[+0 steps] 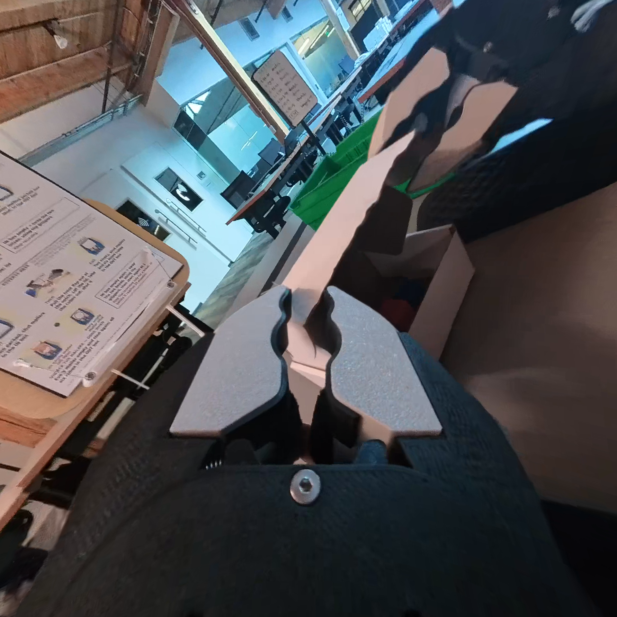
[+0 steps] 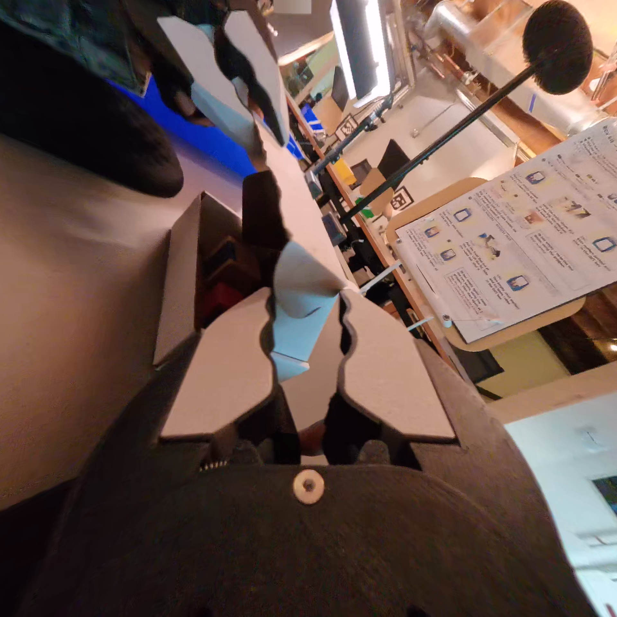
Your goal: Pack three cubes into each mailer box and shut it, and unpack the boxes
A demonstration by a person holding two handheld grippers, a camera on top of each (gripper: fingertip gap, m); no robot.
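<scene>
A brown cardboard mailer box (image 1: pixel 521 300) stands partly open, seen edge-on. Inside it a red cube (image 1: pixel 397 310) and a blue cube (image 1: pixel 410 287) show in shadow. My left gripper (image 1: pixel 307 293) is shut on the box's front flap (image 1: pixel 334 233) near one end. My right gripper (image 1: pixel 434 117) grips the same flap farther along. In the right wrist view my right gripper (image 2: pixel 305 293) is closed around a folded part of the flap (image 2: pixel 300 277), with the left gripper (image 2: pixel 247 83) beyond. The red cube (image 2: pixel 223 297) and blue cube (image 2: pixel 223 257) show in the box (image 2: pixel 83 267).
A green bin (image 1: pixel 320 193) lies past the box on one side and a blue bin (image 2: pixel 207 137) on the other. A board with an instruction sheet (image 1: pixel 66 267) (image 2: pixel 517 240) stands behind. A black pole with a round fuzzy head (image 2: pixel 557 46) crosses above. Some 12 cm of space lies between my two pairs of fingers.
</scene>
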